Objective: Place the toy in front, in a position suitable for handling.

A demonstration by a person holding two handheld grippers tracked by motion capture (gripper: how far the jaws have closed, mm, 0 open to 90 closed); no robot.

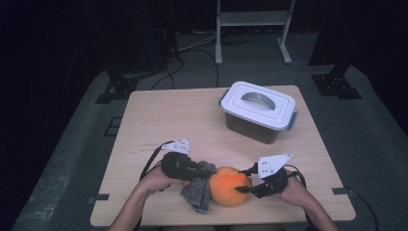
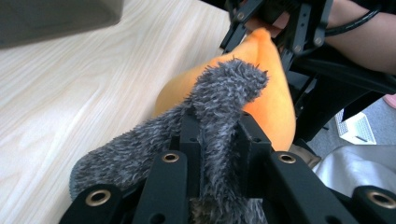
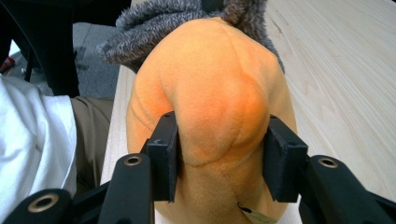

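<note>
Here, at the near edge of the table (image 1: pixel 159 120), an orange plush toy (image 1: pixel 230 186) with a grey fuzzy part (image 1: pixel 199 190) lies between the two hands. The left gripper (image 1: pixel 208 172) is clenched on a fold of the grey fuzzy part — in the left gripper view the pile (image 2: pixel 219 121) bunches up between the jaws. The right gripper (image 1: pixel 244 185) grasps the orange body from the other side; in the right gripper view its pads (image 3: pixel 164 154) dent the stuffing (image 3: pixel 215 93) on both flanks.

I judge the toy light, soft and springy: it gives under a pinch, so a hold on a bulge or a seam fold should keep better than one on a smooth round face. The fuzzy part looks loose and may stretch or slide before the body follows.

A small tag peeks out under the orange body in the right gripper view; its writing is too small to read.

Farther back stands a closed box (image 1: pixel 257 113) with a white lid and a grey handle — no label that I can make out.
</note>
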